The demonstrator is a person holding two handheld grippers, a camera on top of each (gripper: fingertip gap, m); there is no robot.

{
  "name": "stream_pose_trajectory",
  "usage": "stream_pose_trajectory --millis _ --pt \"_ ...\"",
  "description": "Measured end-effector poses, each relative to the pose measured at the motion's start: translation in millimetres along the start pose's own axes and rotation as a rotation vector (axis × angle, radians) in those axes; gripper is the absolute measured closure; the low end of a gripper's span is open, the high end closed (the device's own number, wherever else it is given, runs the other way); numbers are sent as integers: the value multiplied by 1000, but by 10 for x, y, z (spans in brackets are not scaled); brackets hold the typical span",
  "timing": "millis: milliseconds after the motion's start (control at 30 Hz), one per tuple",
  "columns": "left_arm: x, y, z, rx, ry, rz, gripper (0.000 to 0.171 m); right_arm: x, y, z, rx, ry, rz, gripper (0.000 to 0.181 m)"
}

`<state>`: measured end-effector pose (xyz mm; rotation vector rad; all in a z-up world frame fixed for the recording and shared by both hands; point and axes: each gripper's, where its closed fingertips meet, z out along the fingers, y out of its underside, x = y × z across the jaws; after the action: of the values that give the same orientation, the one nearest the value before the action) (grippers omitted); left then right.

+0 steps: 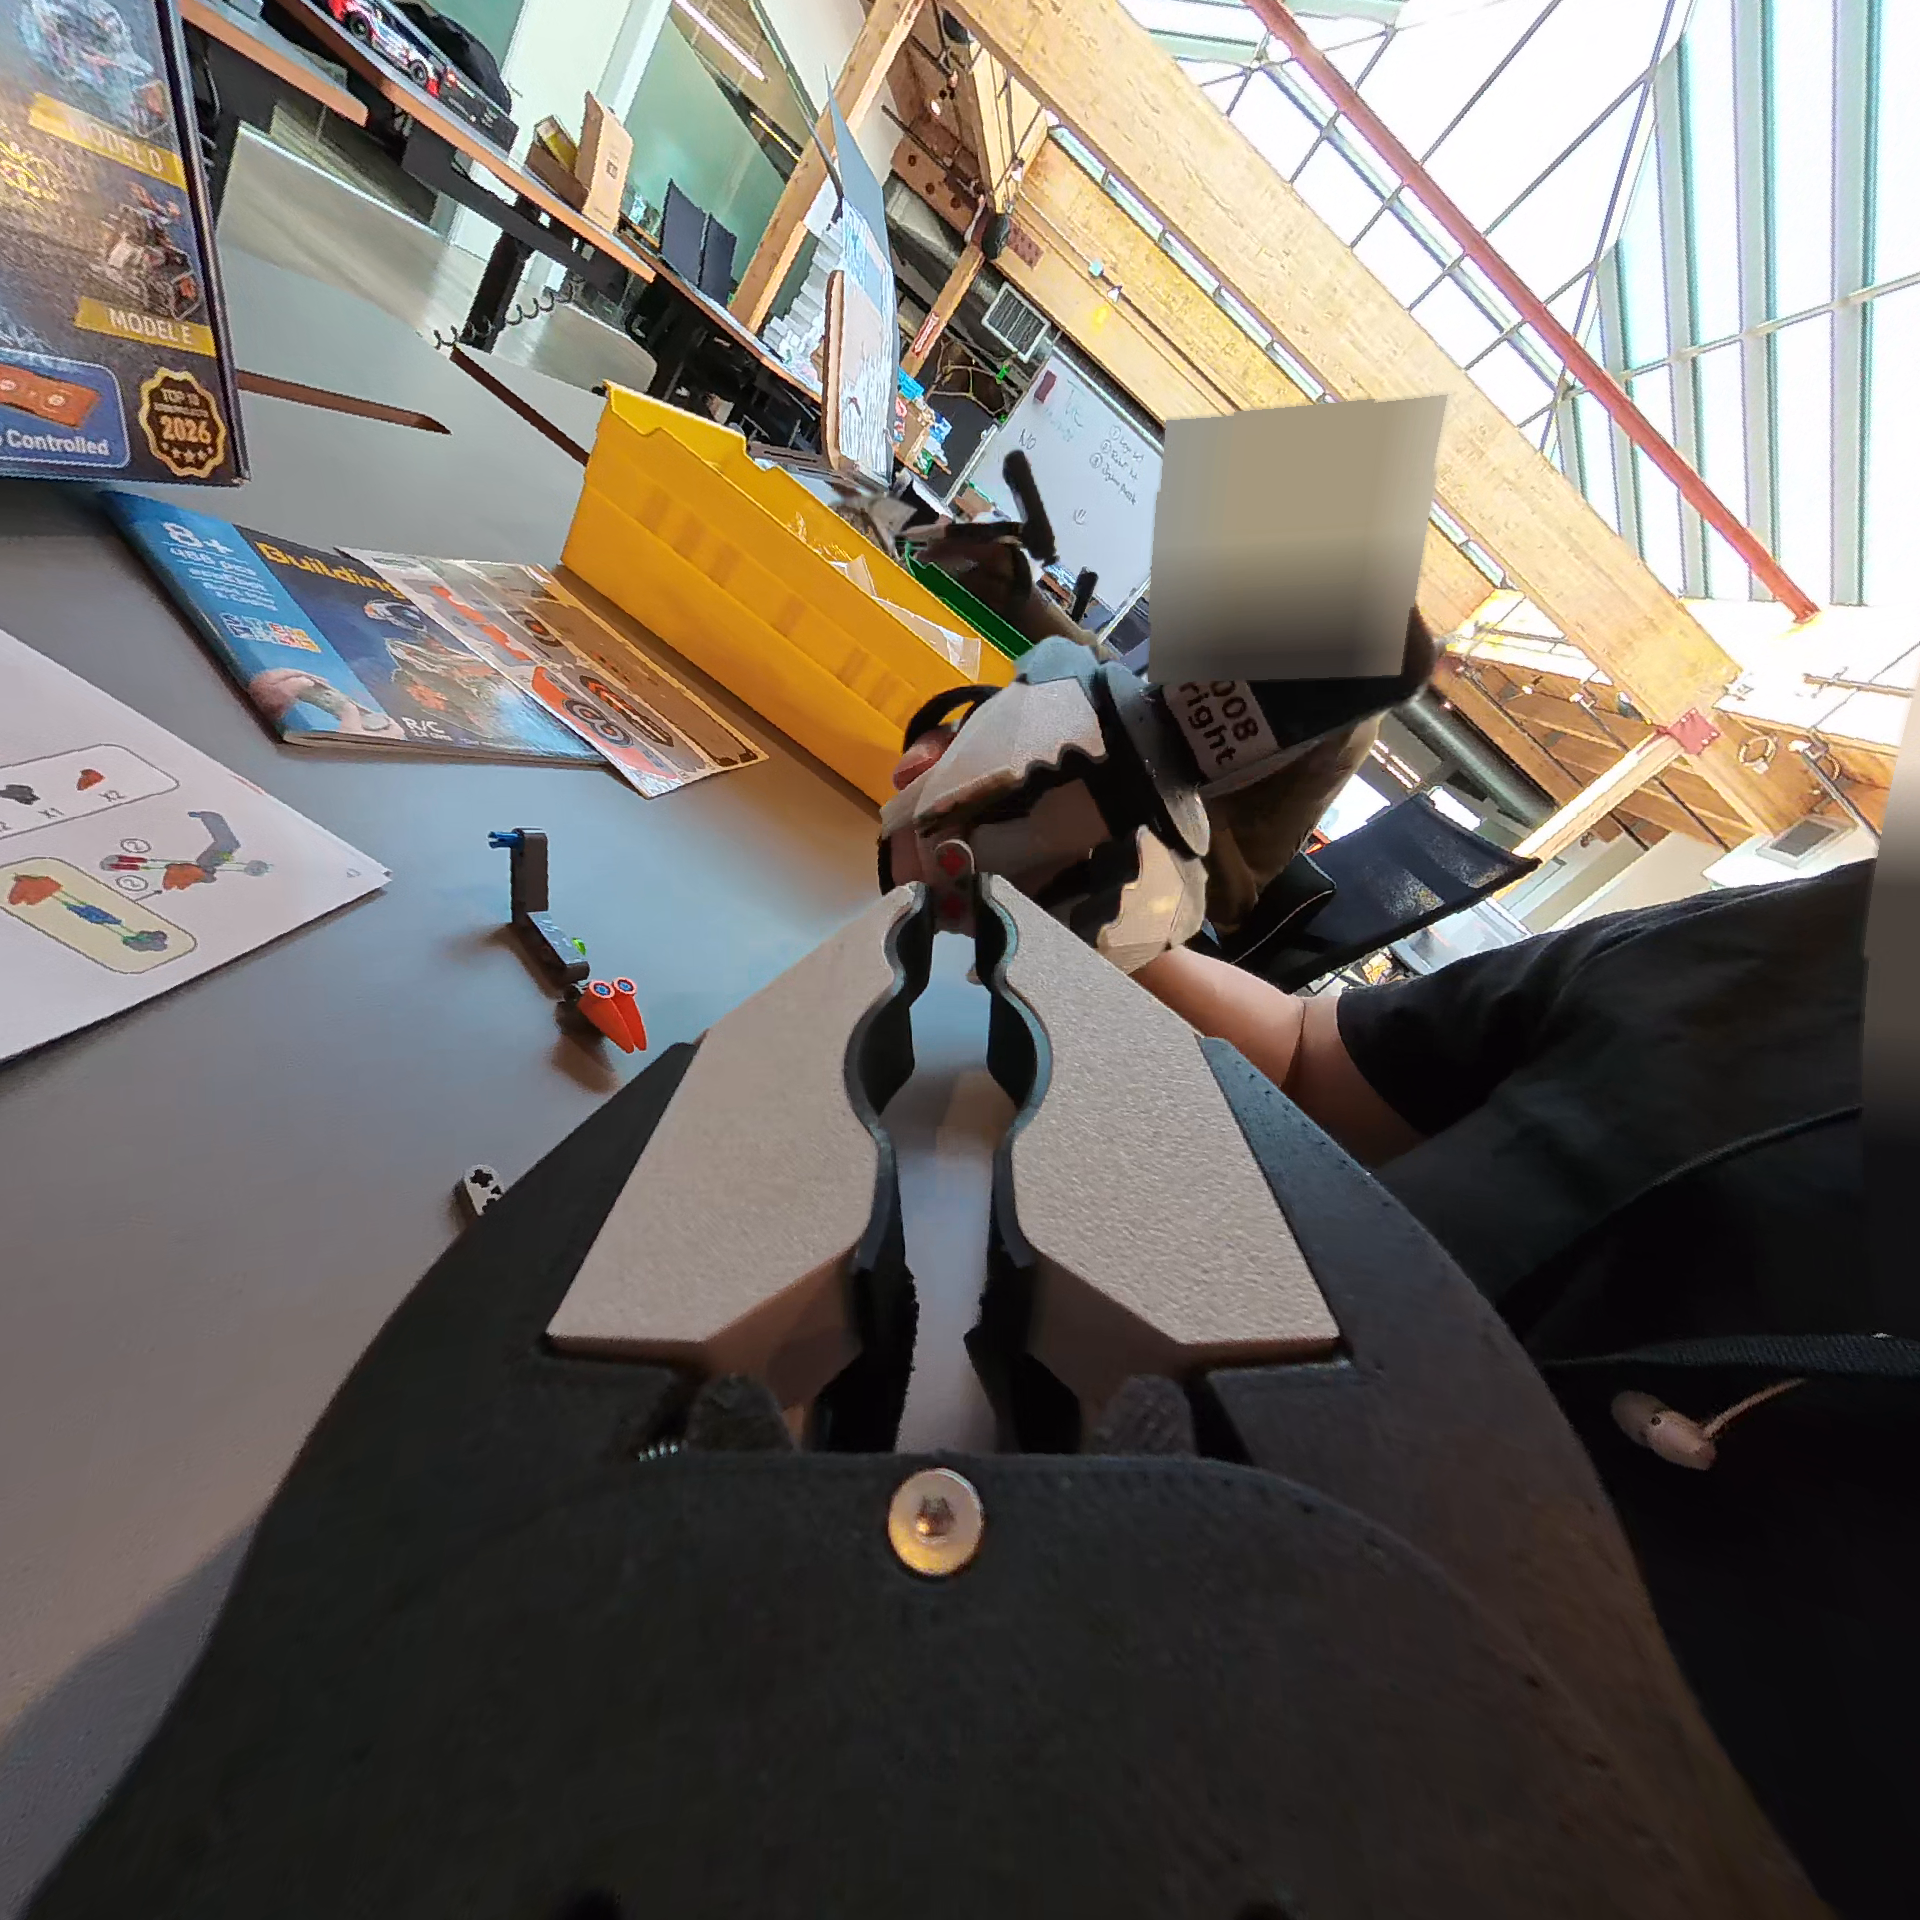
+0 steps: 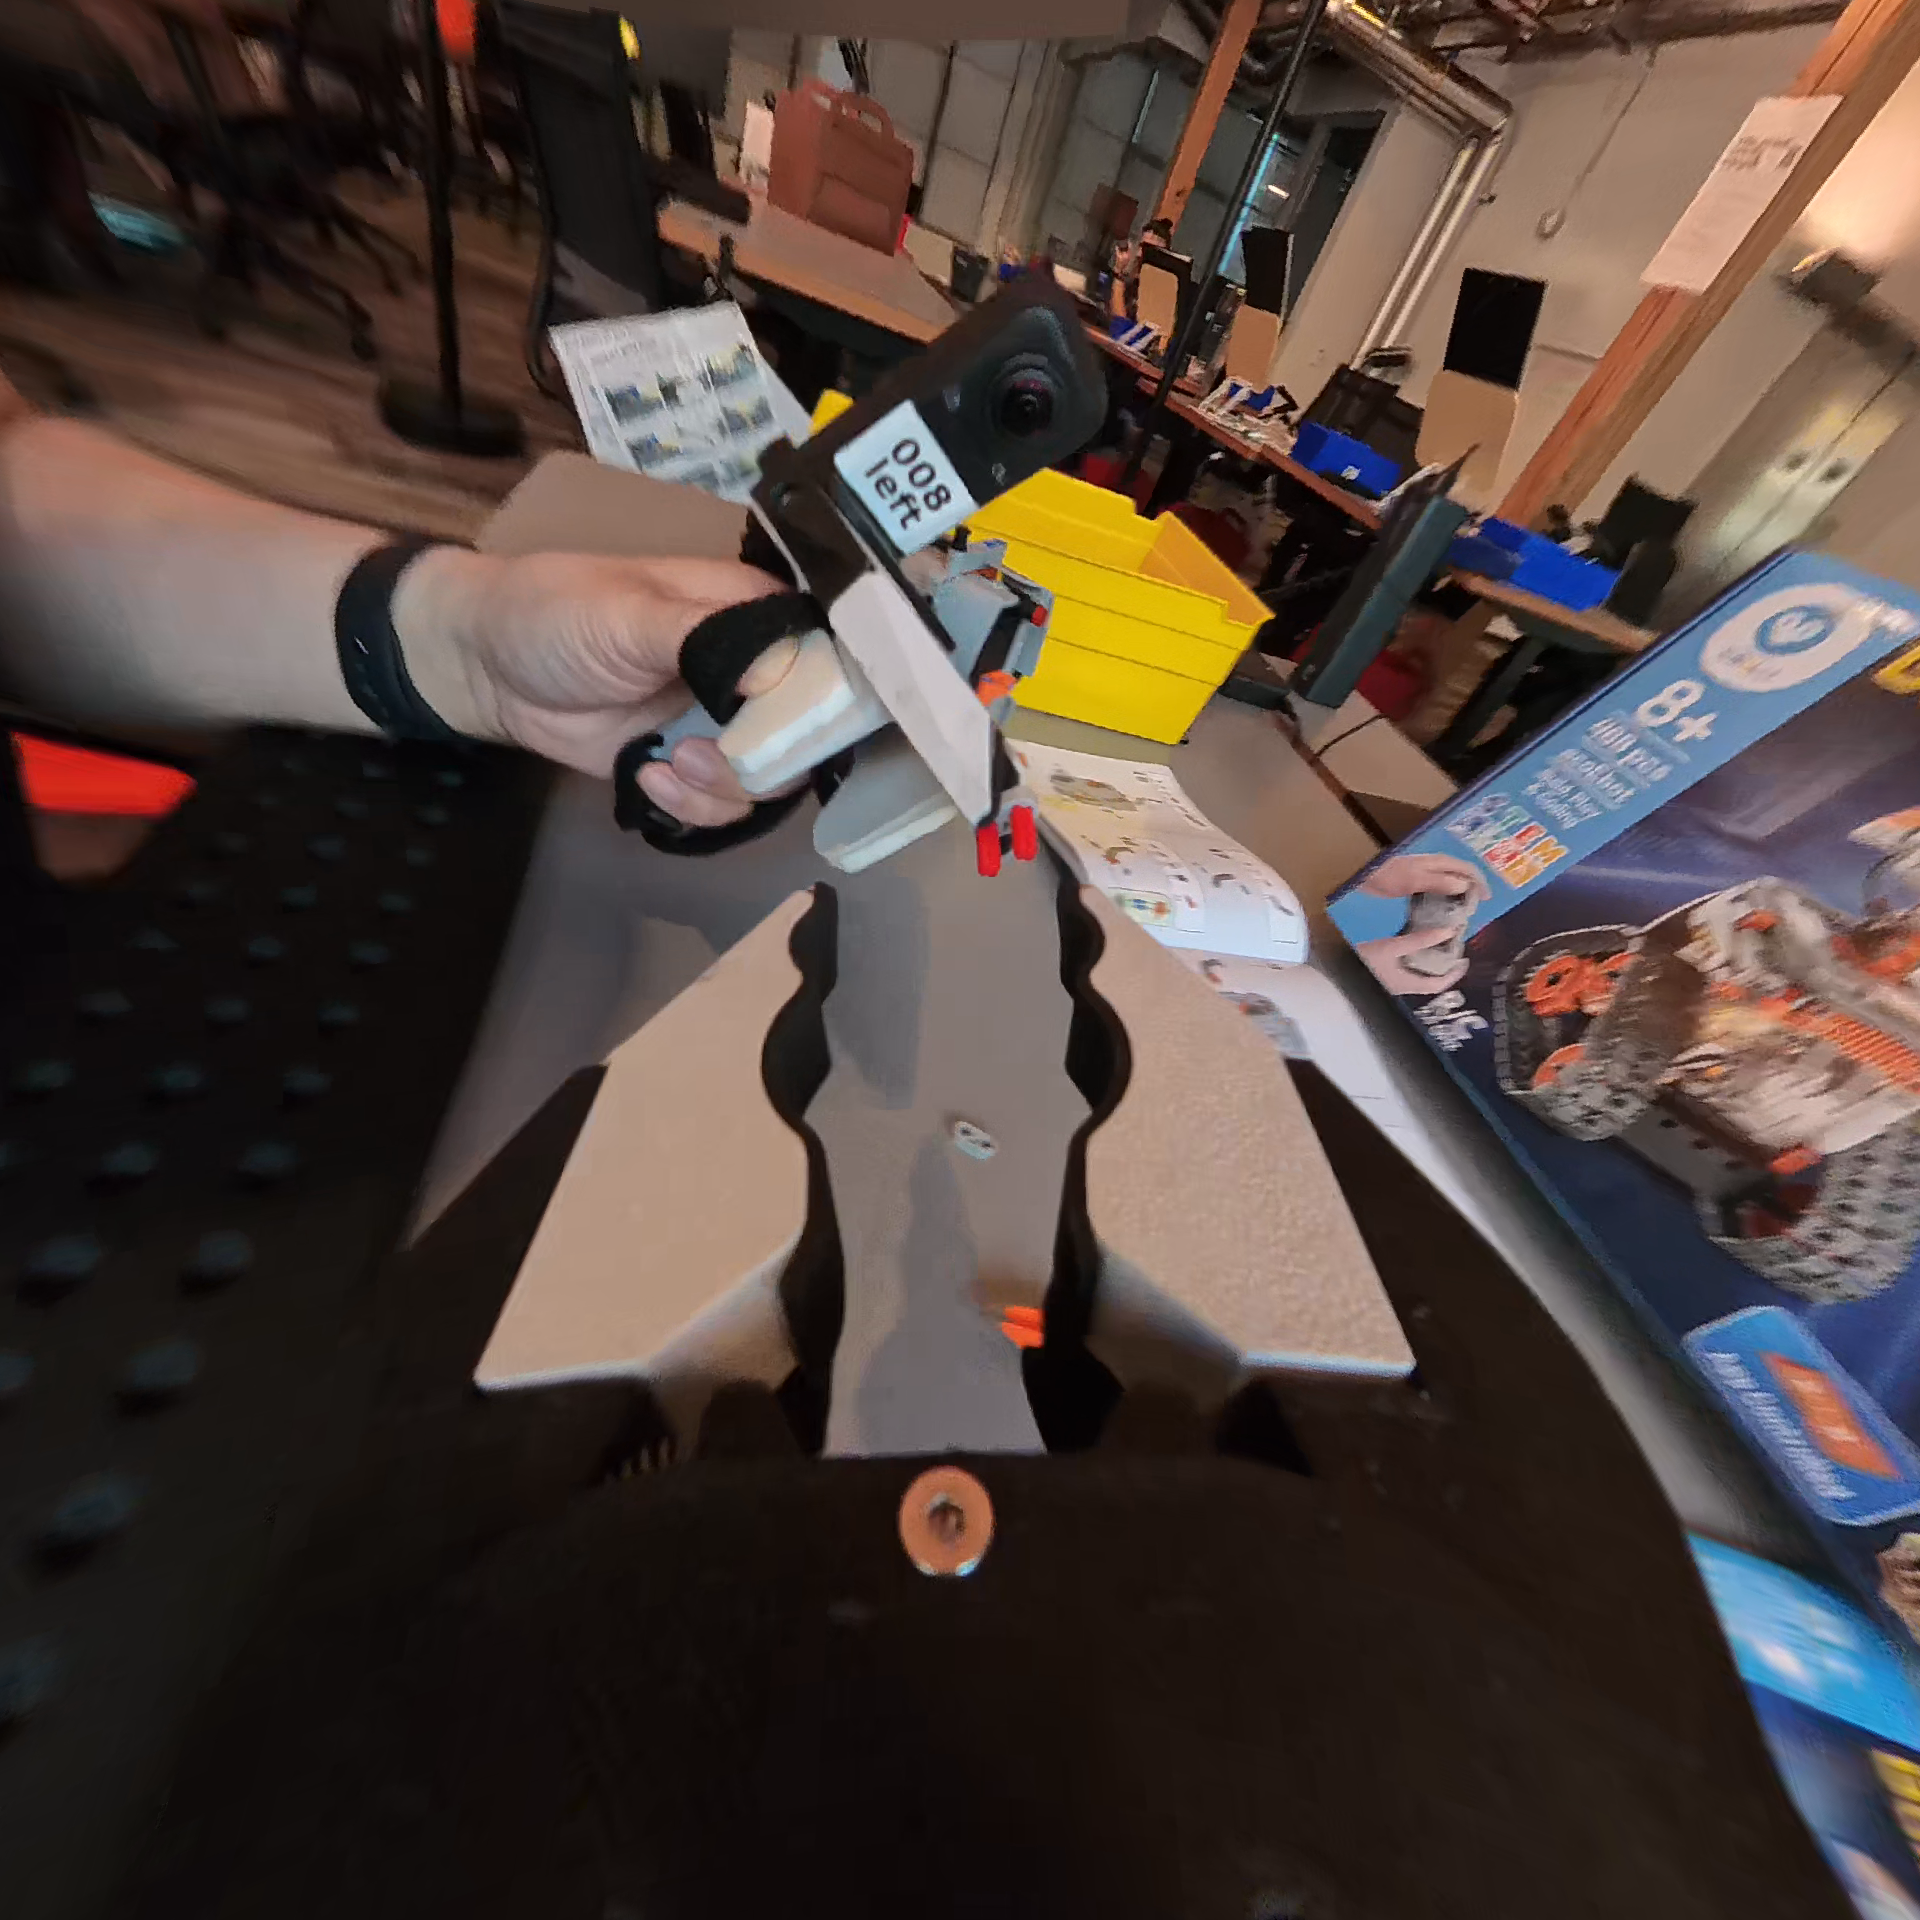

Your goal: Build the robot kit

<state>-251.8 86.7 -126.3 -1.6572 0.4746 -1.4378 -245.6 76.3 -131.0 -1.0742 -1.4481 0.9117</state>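
left hand-held gripper point(image 1: 948, 906) is gripping small red pins point(image 2: 1006, 840) | right hand-held gripper point(image 2: 940, 914) is hanging spread, empty | orange-tipped brick assembly point(image 1: 582, 956) is lying mid-tabletop point(image 1: 312, 1195)

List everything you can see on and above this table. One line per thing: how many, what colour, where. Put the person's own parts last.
box: one, blue and black, standing at the table's far side
booklet: one, blue, flat in front of the box
leaflet: one, orange and grey, overlapping the booklet
instruction sheet: one, white, flat on the table
bin: one, yellow, behind the leaflet
built piece: one, dark grey with two orange cones, beside the instruction sheet
small piece: one, grey, alone on the table
table: one, grey
red part: one, between the left gripper's jaws
left gripper: jaws shut on the red part
right gripper: jaws open, empty
hand: one, holding the left gripper
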Motion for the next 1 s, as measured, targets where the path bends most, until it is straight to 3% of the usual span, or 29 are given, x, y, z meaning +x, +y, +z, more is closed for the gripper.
stream_pose_trajectory --millis 233,467,567,700,833,1000 --pt "33 -67 -42 39 24 -16 167 30 -238 -117 192 -202 437 129" --pt "51 -53 -27 29 26 -8 166 60 -238 -144 211 -241 517 127" --pt "7 -30 -23 16 -3 -4 167 133 8 -146 45 -162 407 131" --pt "-74 21 -15 -13 -61 10 166 356 640 -397 -315 2 126 143" --pt "-126 60 -5 -33 -89 3 166 301 1198 -627 -579 -22 121 153" --pt "-114 39 -16 -18 -68 -21 166 234 1382 -592 -643 -54 119 155"
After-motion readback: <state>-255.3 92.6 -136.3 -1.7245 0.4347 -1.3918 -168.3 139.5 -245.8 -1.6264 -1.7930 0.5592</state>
